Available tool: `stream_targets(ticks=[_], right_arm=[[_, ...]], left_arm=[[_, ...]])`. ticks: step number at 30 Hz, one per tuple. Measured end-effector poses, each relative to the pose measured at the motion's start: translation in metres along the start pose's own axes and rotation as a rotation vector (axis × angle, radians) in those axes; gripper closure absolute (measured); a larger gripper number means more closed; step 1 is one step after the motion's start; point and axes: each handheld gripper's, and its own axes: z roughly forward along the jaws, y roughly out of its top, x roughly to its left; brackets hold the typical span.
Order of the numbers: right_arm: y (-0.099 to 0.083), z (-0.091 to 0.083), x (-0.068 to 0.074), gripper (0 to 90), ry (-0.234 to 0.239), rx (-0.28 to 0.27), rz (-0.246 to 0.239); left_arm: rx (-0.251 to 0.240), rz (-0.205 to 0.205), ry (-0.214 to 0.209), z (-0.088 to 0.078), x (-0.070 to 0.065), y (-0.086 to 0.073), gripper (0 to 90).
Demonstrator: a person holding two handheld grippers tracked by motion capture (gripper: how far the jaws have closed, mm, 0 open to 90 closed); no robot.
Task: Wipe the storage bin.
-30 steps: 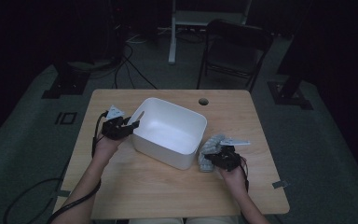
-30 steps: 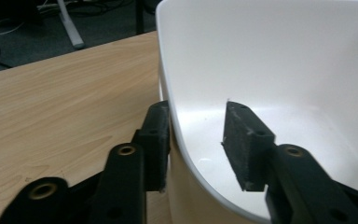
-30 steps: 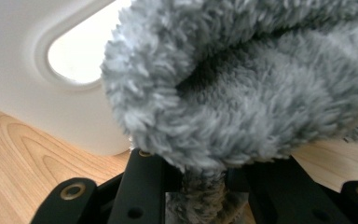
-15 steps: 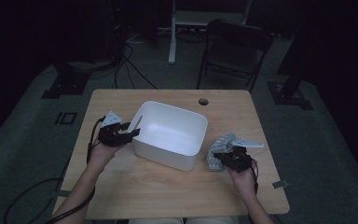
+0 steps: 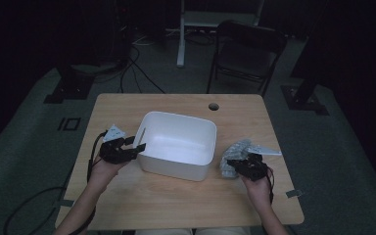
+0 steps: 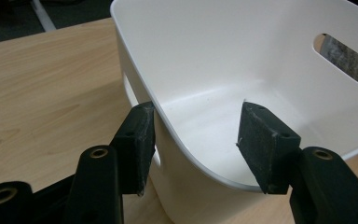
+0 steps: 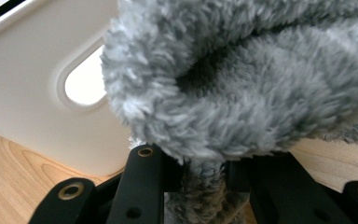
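A white plastic bin [image 5: 178, 144] with handle slots stands mid-table. My left gripper [image 5: 138, 142] is at its left rim. In the left gripper view the left gripper [image 6: 198, 116] straddles the bin [image 6: 223, 60] wall, one pad outside and one inside, neither pressing. Its jaws have just been opening, with the rim between them. To the right of the bin, my right gripper [image 5: 235, 164] is shut on a grey fluffy cloth [image 5: 240, 149]. In the right gripper view the cloth [image 7: 242, 93] bulges over the right gripper [image 7: 203, 175], beside the bin's [image 7: 37, 79] side wall.
The wooden table [image 5: 176, 205] has a cable hole [image 5: 213, 106] near its far edge and a strip of tape [image 5: 293, 193] at the near right. A dark folding chair [image 5: 247, 54] stands behind the table. Cables lie on the floor to the left.
The left hand and gripper have drawn toward the near edge along the bin's left side, and the bin sits slightly nearer. The right gripper with the cloth has shifted a little right.
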Motion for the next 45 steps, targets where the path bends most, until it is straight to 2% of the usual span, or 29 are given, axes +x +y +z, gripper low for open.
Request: stream_targets(ticks=[6,14,15,18,20,21,22,24,25,28,29,30,31,32,33,37,39,41,42,43,44,45], right_arm=[[0.0,-0.001,0.001,72.0,0.001,-0.001,-0.003],[-0.002,0.0,0.0,71.9,-0.001,0.008,-0.002],[-0.002,0.0,0.001,71.9,0.0,0.008,-0.003],[-0.002,0.001,0.001,71.9,0.002,0.009,-0.006],[-0.002,0.001,0.001,71.9,0.001,0.009,-0.006],[-0.002,0.0,0.002,71.9,0.0,0.008,-0.009],[-0.002,0.0,0.002,71.9,0.0,0.008,-0.009],[-0.002,0.0,0.001,71.9,-0.002,0.007,-0.007],[-0.002,0.0,0.0,71.9,-0.001,0.005,-0.004],[-0.002,0.0,-0.001,71.9,0.0,0.004,0.001],[-0.002,0.0,-0.001,71.9,0.0,0.003,0.0],[-0.002,-0.001,-0.001,71.9,0.003,0.004,-0.001],[-0.002,-0.001,0.0,71.9,0.003,0.002,-0.004],[-0.002,-0.001,0.0,71.8,0.003,0.002,-0.005],[-0.002,-0.002,-0.001,71.9,0.003,0.0,-0.004],[-0.002,-0.001,-0.003,71.9,0.002,0.001,0.002],[-0.003,-0.001,-0.003,71.9,0.0,0.005,0.001],[-0.003,-0.001,-0.002,71.9,-0.007,0.007,0.0],[-0.003,-0.001,-0.002,71.9,-0.008,0.008,0.0],[-0.003,-0.001,-0.002,71.9,-0.008,0.008,0.001],[-0.003,0.0,-0.003,71.8,-0.007,0.009,0.001],[-0.003,0.0,-0.003,71.8,-0.007,0.009,0.001]], left_arm=[[0.01,-0.006,0.011,-0.012,-0.011,-0.008,43.1],[0.019,-0.052,0.039,-0.031,-0.029,-0.02,42.2],[0.018,-0.046,0.041,-0.033,-0.032,-0.022,41.2],[0.007,-0.046,0.051,-0.034,-0.03,-0.024,39.7],[0.016,-0.058,0.041,-0.035,-0.025,-0.022,38.4],[0.004,-0.059,0.015,-0.037,-0.021,-0.019,38.4],[0.004,-0.059,0.015,-0.037,-0.021,-0.019,38.4],[-0.039,-0.035,0.001,-0.041,-0.017,-0.011,38.4],[-0.047,-0.038,0.001,-0.041,-0.014,-0.006,36.4],[-0.086,-0.029,-0.039,-0.037,0.0,0.006,35.5],[-0.086,-0.029,-0.039,-0.037,0.0,0.006,35.5],[-0.108,-0.043,-0.091,-0.031,0.011,0.013,35.4],[-0.132,-0.02,-0.143,-0.024,0.022,0.019,35.9],[-0.132,-0.02,-0.143,-0.024,0.022,0.019,35.9],[-0.136,-0.01,-0.123,-0.018,0.031,0.025,35.9],[-0.143,0.009,-0.155,-0.003,0.05,0.038,35.8],[-0.145,0.013,-0.15,0.0,0.053,0.039,35.8],[-0.151,0.022,-0.174,0.011,0.066,0.043,36.7],[-0.151,0.022,-0.174,0.011,0.066,0.043,39.1],[-0.148,0.03,-0.176,0.014,0.068,0.044,39.1],[-0.11,0.045,-0.177,0.023,0.071,0.047,39.4],[-0.11,0.045,-0.177,0.023,0.071,0.047,40.0]])
